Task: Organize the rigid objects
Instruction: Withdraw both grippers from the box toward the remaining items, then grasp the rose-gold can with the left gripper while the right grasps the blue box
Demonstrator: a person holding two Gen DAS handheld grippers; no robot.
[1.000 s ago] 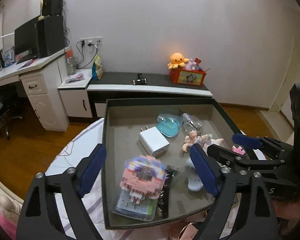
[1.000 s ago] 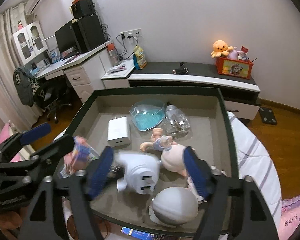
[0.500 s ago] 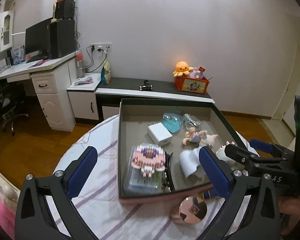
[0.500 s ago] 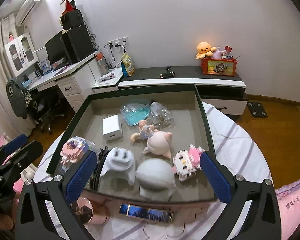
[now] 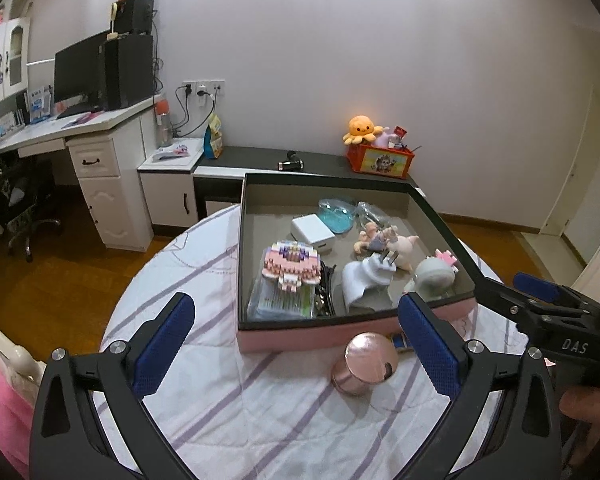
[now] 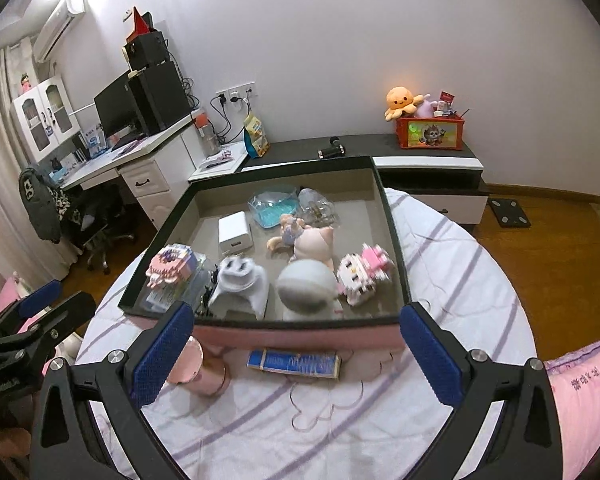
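Rigid objects mostly sit gathered in the box (image 6: 396, 256); we hold the left gripper (image 5: 296, 340) and right gripper (image 6: 296, 344) spread and empty (presumably to reach the pink cup (image 5: 366, 364) and blue bar (image 6: 294, 363) outside).

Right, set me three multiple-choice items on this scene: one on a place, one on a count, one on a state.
1. Where does the rose-gold metal cylinder lie?
A. inside the box
B. on the striped cloth in front of the box
C. on the floor

2. How many objects lie on the cloth outside the dark-rimmed pink storage box?
A. two
B. none
C. five

3. How do the left gripper and right gripper stand?
A. both shut on toys
B. one open, one shut
C. both open, holding nothing

Answers: 1 B, it rests against the box's pink front wall. 2 A, the cylinder and the flat blue rectangular pack. 3 C, each pair of blue pads is spread wide with nothing between.
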